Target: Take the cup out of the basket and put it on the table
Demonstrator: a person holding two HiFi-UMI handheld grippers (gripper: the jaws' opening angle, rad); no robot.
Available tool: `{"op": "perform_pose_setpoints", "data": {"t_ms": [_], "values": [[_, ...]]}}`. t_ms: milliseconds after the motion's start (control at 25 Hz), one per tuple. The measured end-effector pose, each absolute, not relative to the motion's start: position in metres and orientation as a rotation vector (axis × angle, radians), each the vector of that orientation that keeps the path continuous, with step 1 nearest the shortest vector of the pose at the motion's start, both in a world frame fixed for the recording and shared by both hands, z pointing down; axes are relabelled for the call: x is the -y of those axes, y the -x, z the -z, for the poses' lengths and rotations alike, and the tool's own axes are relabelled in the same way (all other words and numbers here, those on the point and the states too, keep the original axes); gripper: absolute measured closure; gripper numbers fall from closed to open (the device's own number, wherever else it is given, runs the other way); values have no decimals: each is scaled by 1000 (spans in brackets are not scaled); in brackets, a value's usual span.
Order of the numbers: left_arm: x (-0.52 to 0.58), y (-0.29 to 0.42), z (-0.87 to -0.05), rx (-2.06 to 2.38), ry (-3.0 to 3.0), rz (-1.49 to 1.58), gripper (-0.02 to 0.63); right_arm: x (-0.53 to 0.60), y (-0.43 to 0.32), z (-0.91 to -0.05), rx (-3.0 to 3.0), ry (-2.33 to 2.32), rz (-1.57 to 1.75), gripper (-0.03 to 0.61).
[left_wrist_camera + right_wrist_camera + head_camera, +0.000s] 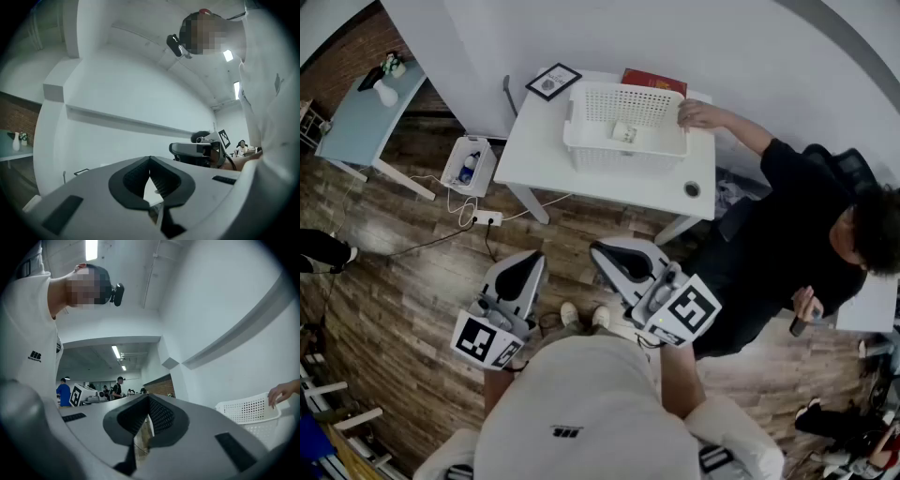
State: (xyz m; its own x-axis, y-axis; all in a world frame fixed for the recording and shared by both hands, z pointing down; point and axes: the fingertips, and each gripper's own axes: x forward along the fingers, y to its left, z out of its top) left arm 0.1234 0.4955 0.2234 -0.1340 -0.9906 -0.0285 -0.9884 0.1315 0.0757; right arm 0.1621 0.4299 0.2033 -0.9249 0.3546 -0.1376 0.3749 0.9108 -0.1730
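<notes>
White basket [577,150] set toward far edge of table [609,187]; cup [623,132] seen inside it, near middle. Left claw [532,258] and right claw [600,251] both clenched, nothing gripped, held well short of table's near edge. Seated person's hand [701,114] rested on basket's right rim.

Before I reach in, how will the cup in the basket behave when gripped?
The cup looks small and pale, so it is probably light and easy to lift. It may be thin-walled and deform under a hard squeeze; it is too small here to tell. The basket looks like light plastic and might shift if bumped, though a person's hand rests on its rim.
</notes>
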Motion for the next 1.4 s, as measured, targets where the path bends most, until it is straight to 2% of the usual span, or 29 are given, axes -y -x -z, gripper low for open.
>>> {"op": "perform_pose_setpoints", "data": {"t_ms": [520,1400], "values": [[-473,-123,-228,2260,-2125,108,604,-411,-169,-200,-2978,-431,286,563],[-444,15,-247,2042,-2321,146,604,-399,-32,-216,-3136,-180,124,563]]}}
